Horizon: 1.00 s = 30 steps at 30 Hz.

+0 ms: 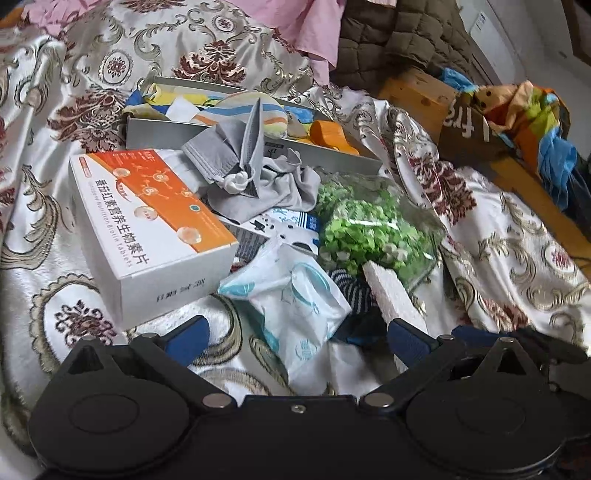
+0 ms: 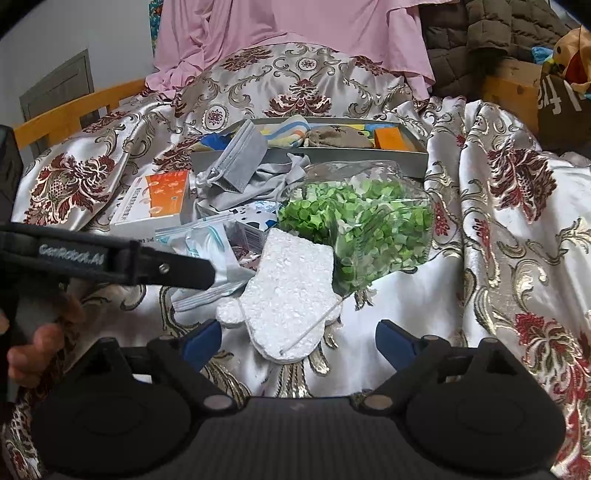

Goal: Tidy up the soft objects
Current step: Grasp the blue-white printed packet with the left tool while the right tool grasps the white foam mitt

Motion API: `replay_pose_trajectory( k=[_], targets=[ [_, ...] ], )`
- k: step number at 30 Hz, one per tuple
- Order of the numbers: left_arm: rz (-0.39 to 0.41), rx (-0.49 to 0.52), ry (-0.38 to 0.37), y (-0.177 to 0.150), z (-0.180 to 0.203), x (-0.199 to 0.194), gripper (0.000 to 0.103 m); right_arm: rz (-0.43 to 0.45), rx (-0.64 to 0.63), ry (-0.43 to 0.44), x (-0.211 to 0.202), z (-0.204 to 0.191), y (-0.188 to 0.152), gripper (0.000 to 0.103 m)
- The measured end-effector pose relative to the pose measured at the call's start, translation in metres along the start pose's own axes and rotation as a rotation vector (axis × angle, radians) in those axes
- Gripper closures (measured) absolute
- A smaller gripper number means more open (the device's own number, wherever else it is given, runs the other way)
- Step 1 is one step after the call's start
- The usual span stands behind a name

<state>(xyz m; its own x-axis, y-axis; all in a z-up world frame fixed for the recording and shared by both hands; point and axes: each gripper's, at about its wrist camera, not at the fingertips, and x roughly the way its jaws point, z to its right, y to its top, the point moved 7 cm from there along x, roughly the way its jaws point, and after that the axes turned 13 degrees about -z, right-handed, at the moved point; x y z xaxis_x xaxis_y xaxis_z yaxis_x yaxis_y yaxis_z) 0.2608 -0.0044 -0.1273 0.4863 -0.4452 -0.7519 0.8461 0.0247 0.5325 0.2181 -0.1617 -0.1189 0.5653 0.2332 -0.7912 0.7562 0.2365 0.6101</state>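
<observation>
A pile of soft things lies on the patterned bedspread. A grey face mask [image 1: 225,155] [image 2: 240,158] sits on grey cloth [image 1: 280,184]. A white and teal wipes packet [image 1: 291,295] lies just ahead of my open left gripper [image 1: 295,339], between its blue fingertips [image 1: 190,338]. A white foam piece [image 2: 288,291] [image 1: 391,291] lies just ahead of my open right gripper [image 2: 299,341]. A clear bag of green bits [image 2: 362,221] [image 1: 369,225] lies behind it. A grey tray [image 2: 417,158] [image 1: 166,134] at the back holds colourful cloth items. The left gripper's arm [image 2: 110,258] shows in the right wrist view.
A white and orange tablet box [image 1: 155,229] [image 2: 162,199] stands at left. A small printed carton [image 1: 291,221] lies mid-pile. Pink cloth [image 2: 295,33] and a brown quilted jacket [image 1: 399,40] are at the back. A wooden bed frame [image 1: 417,96] runs at right.
</observation>
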Motion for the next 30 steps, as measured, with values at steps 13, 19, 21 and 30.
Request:
replay_pose_trajectory(
  k=[13,19,21,30],
  targets=[
    [0.046,-0.114,-0.096,0.015,-0.010,0.011,0.001,0.030,-0.013,0.041,0.009,-0.006,0.009,0.010],
    [0.048,-0.155,-0.133,0.019,-0.015,0.013,0.002,0.023,-0.019,0.064,0.018,-0.009,0.014,0.010],
    [0.047,-0.157,-0.133,0.019,-0.016,0.013,0.003,0.016,-0.024,0.071,0.023,-0.010,0.016,0.010],
    [0.051,-0.162,-0.113,0.019,-0.020,0.015,0.020,0.009,-0.076,0.067,0.036,-0.017,0.021,0.010]
  ],
)
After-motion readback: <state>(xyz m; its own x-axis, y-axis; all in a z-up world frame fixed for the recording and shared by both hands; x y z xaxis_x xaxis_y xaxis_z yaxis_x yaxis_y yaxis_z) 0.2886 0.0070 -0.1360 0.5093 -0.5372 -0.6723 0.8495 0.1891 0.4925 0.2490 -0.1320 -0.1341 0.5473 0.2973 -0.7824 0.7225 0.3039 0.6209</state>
